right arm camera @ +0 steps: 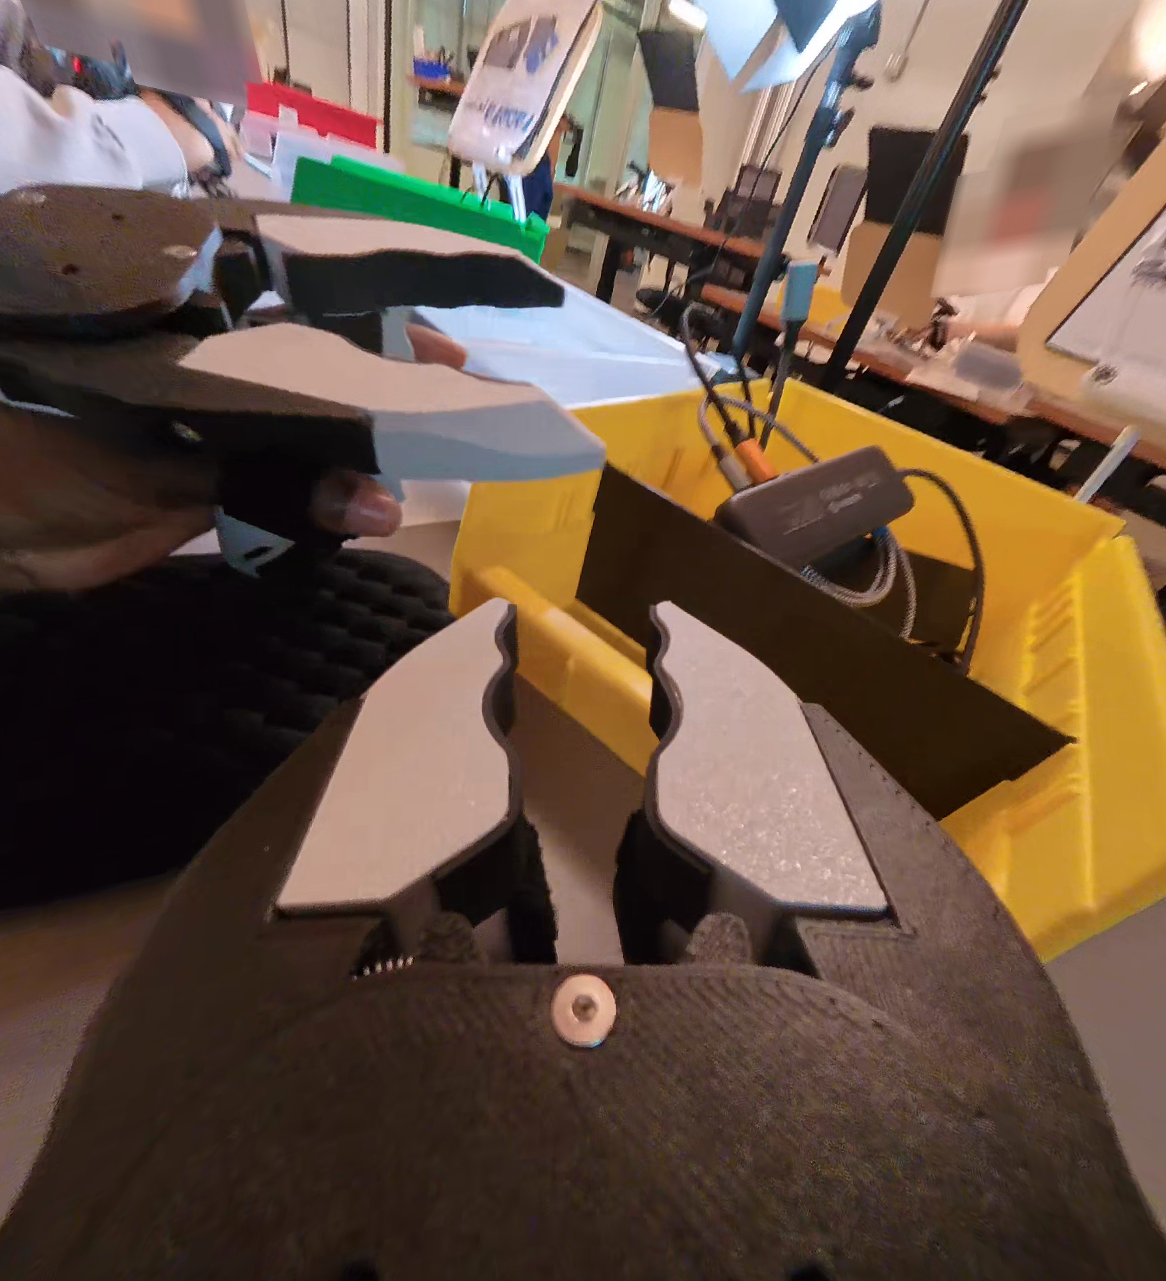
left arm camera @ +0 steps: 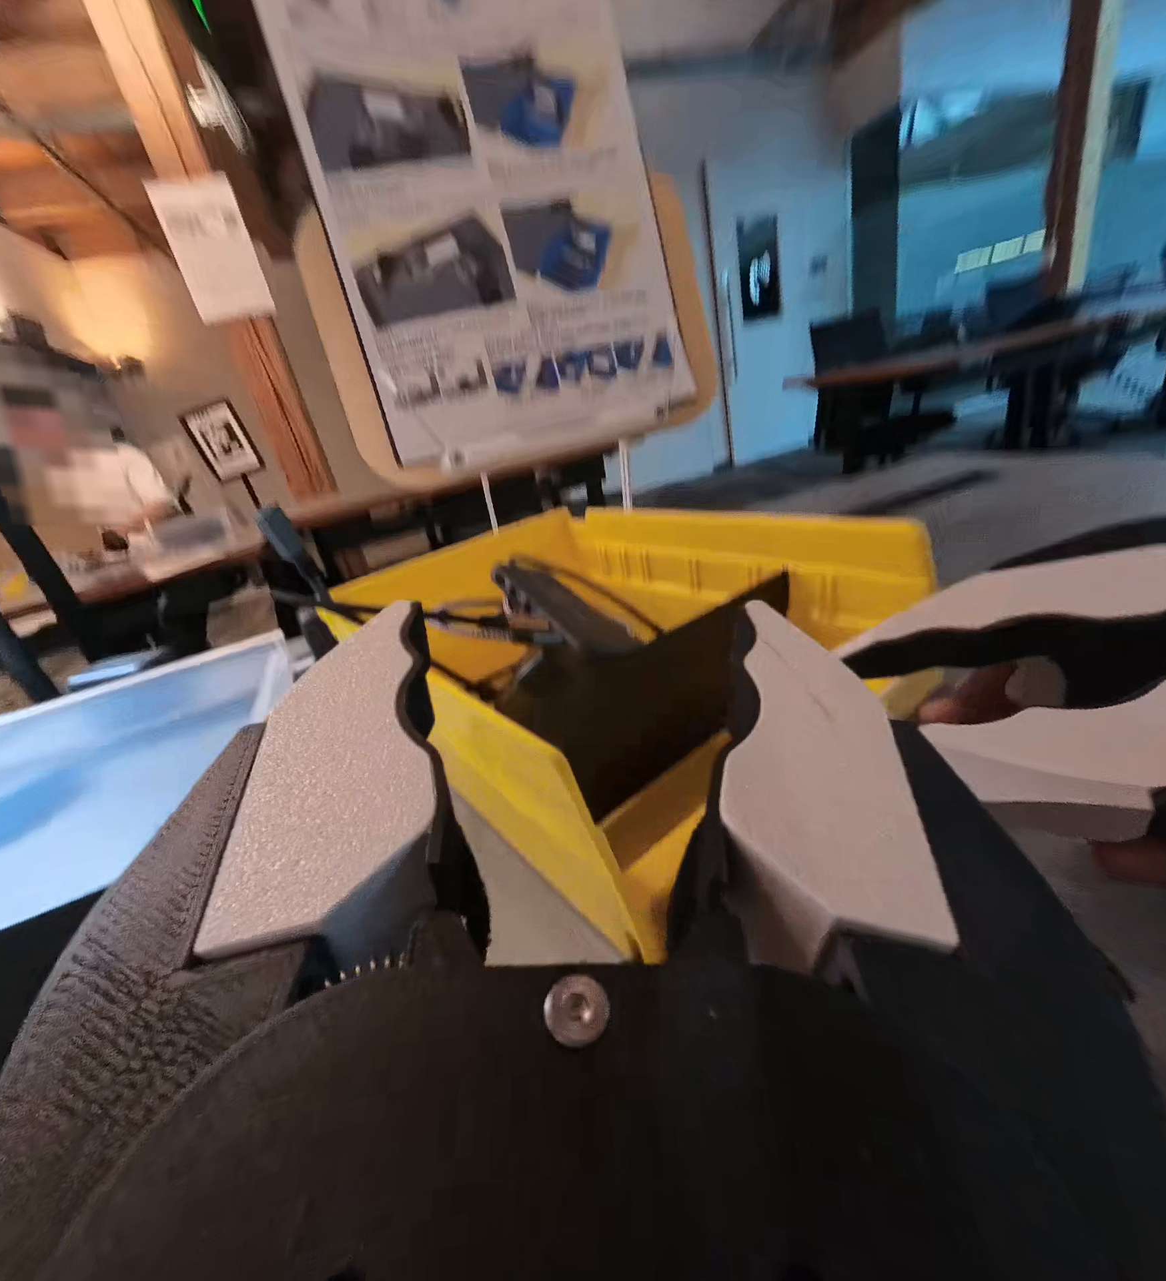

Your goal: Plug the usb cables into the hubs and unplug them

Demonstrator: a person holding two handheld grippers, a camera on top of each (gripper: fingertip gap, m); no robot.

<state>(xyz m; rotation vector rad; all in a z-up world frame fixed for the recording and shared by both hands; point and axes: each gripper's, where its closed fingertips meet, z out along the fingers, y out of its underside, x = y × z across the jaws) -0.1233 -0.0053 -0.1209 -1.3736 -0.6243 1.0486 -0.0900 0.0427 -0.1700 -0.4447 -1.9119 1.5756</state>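
Observation:
A dark grey USB hub [right arm camera: 816, 506] lies in the far compartment of a yellow bin [right arm camera: 1086, 728], leaning on the black divider [right arm camera: 809, 658]. Cables with an orange plug [right arm camera: 750, 457] run into its far end, and a braided cable coil [right arm camera: 871, 575] lies beside it. My right gripper [right arm camera: 581, 617] is open and empty, at the bin's near wall. My left gripper [right arm camera: 580, 374] is open and empty, above the bin's left corner. In the left wrist view the left gripper [left arm camera: 580, 624] frames the hub [left arm camera: 566, 610] and bin [left arm camera: 774, 534], with the right gripper [left arm camera: 885, 693] at the right.
A black textured mat [right arm camera: 150, 693] lies left of the bin. A teal plug [right arm camera: 798, 284] on a cable stands up behind the bin beside tripod poles [right arm camera: 913, 187]. A clear lidded box [right arm camera: 566, 346] and a green bin [right arm camera: 414, 201] stand behind. A picture board [left arm camera: 497, 242] stands beyond the bin.

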